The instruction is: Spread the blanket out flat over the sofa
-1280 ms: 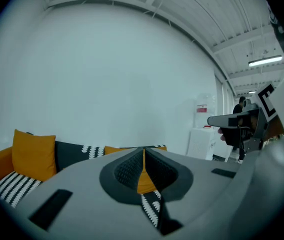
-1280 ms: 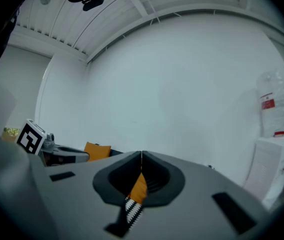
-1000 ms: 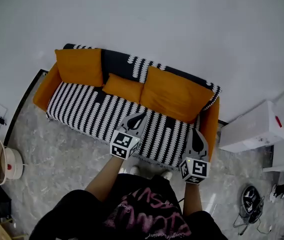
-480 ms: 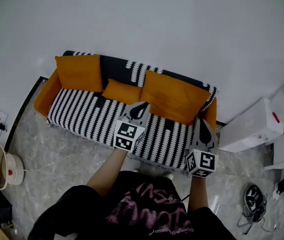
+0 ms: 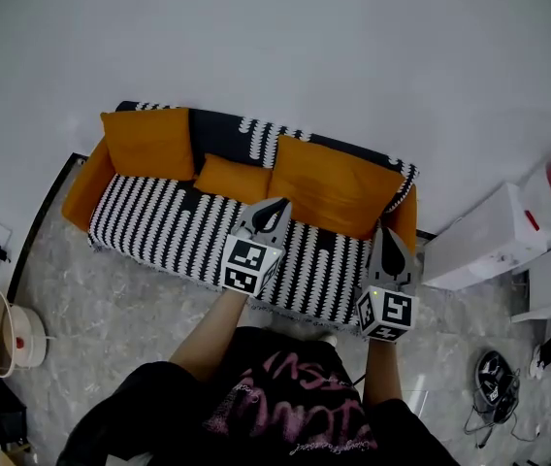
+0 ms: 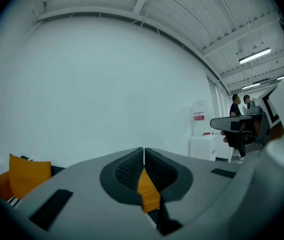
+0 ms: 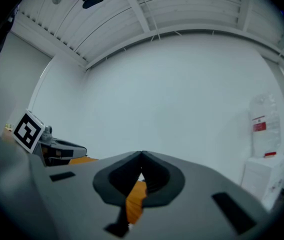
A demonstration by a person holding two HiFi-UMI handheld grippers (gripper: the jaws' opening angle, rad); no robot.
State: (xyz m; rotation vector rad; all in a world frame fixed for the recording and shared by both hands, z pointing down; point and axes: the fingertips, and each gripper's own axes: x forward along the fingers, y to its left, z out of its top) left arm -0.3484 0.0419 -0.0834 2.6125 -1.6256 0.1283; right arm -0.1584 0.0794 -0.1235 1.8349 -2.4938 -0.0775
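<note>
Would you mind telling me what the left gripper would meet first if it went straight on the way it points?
Most likely the big orange cushion, right ahead of the shut left gripper. Its own view shows mostly white wall above that cushion, so it might pass over it; depth is unclear.

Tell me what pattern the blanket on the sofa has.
Black-and-white stripes cover the blanket, clearest in the head view.

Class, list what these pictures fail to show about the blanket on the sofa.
- Head view: the blanket's front edge is partly hidden behind the left gripper and right gripper.
- Head view: cushions cover the blanket beneath them.
- Both gripper views: their own shut jaws block most of the sofa.
- Left gripper view: distant people too small.
</note>
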